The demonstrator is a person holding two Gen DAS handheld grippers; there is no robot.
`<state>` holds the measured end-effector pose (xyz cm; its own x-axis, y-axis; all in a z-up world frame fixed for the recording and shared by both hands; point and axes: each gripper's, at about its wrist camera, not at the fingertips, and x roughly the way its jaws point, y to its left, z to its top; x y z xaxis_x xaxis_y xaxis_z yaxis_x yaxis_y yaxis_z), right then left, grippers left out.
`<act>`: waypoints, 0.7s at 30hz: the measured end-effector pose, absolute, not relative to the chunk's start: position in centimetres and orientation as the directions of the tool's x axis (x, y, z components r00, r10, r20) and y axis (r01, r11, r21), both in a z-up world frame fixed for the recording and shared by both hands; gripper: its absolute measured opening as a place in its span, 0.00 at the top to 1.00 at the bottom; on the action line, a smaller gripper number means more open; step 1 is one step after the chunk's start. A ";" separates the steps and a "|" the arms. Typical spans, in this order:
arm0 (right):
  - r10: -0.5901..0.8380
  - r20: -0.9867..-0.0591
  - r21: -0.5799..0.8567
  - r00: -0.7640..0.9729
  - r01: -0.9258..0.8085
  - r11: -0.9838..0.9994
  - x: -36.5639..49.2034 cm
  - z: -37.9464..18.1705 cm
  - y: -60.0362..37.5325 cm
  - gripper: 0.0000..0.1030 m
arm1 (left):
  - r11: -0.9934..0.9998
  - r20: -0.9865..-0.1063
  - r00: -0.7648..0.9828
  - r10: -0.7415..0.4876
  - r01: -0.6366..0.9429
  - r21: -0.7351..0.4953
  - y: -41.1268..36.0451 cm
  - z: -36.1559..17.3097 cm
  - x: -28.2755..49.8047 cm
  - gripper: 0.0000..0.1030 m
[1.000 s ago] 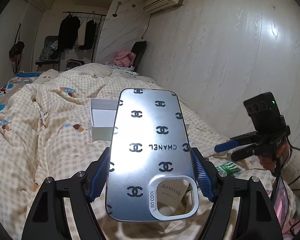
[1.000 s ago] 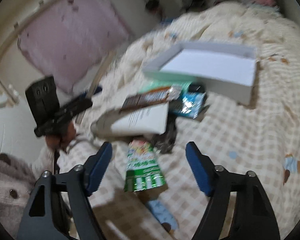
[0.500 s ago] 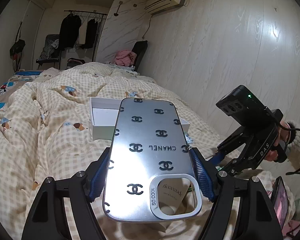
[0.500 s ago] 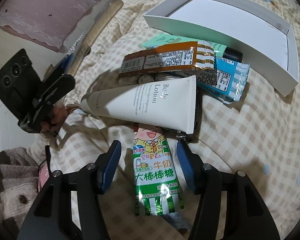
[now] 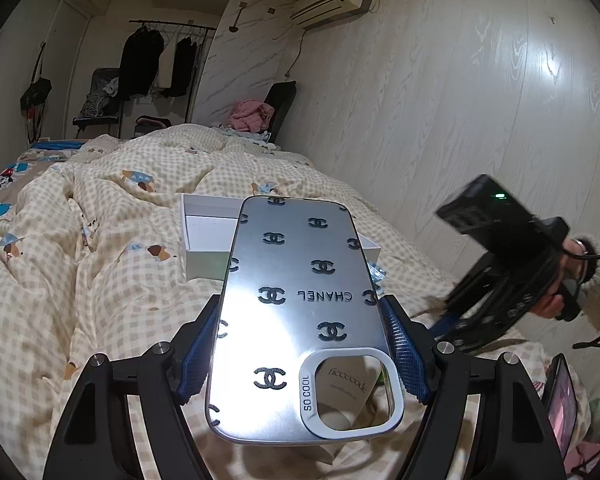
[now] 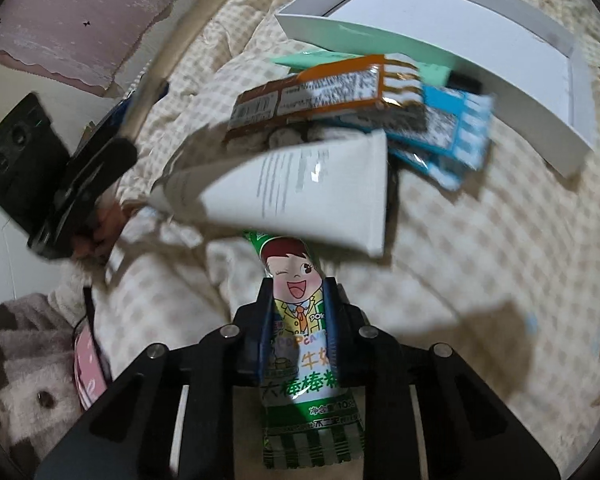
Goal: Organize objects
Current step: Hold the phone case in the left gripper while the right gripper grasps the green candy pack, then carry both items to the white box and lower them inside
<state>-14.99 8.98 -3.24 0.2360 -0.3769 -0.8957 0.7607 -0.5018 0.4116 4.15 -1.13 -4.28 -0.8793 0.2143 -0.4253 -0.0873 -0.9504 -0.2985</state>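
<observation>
My left gripper is shut on a silver phone case printed with black logos, held flat above the bed. In the right wrist view my right gripper points down at the bedcover. Its jaws are closing, and the pads press both sides of a green candy packet with a cartoon face. Just beyond lie a white lotion tube, a brown snack wrapper and a blue packet. An open white box sits behind them, also seen past the case as the white box.
Everything rests on a rumpled checked bedcover. A pale wood-grain wall runs along the right of the bed. A phone with a pink screen lies near the person's fuzzy sleeve. A clothes rack stands far back.
My right gripper tipped down over the green packet and its jaws closed from wide apart onto it. The left gripper and phone case stayed where they were.
</observation>
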 end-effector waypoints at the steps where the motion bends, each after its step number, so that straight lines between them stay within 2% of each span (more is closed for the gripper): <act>1: -0.378 -0.896 0.409 0.232 0.760 -0.505 -14.8 -3.0 9.6 0.77 | -0.950 -0.426 -0.879 0.214 -0.087 -0.299 -1.2 -4.3 4.1 0.27; 5: -0.399 -0.906 0.354 0.143 0.773 -0.526 -14.2 -1.2 12.4 0.77 | -0.952 -0.429 -0.878 0.212 -0.085 -0.296 -1.2 -4.3 4.2 0.27; 9: -0.513 -0.858 0.352 0.023 0.753 -0.556 -15.7 1.9 15.1 0.77 | -0.952 -0.429 -0.878 0.211 -0.085 -0.294 -1.3 -4.3 4.2 0.27; 12: -0.653 -0.748 0.362 -0.122 0.748 -0.555 -14.5 4.4 15.7 0.77 | -0.953 -0.426 -0.881 0.208 -0.084 -0.291 -1.4 -4.2 4.3 0.27; 15: -0.756 -0.604 0.333 -0.252 0.782 -0.526 -11.6 3.8 15.0 0.77 | -0.954 -0.428 -0.880 0.205 -0.081 -0.290 -1.5 -4.3 4.5 0.27; 17: -0.806 -0.529 0.373 -0.264 0.781 -0.501 -10.7 2.8 14.4 0.77 | -0.955 -0.434 -0.879 0.196 -0.072 -0.286 -1.5 -4.3 4.5 0.27; 21: -0.788 -0.518 0.368 -0.331 0.746 -0.555 -10.1 0.7 14.0 0.77 | -0.957 -0.444 -0.875 0.192 -0.067 -0.281 -1.4 -4.2 4.3 0.27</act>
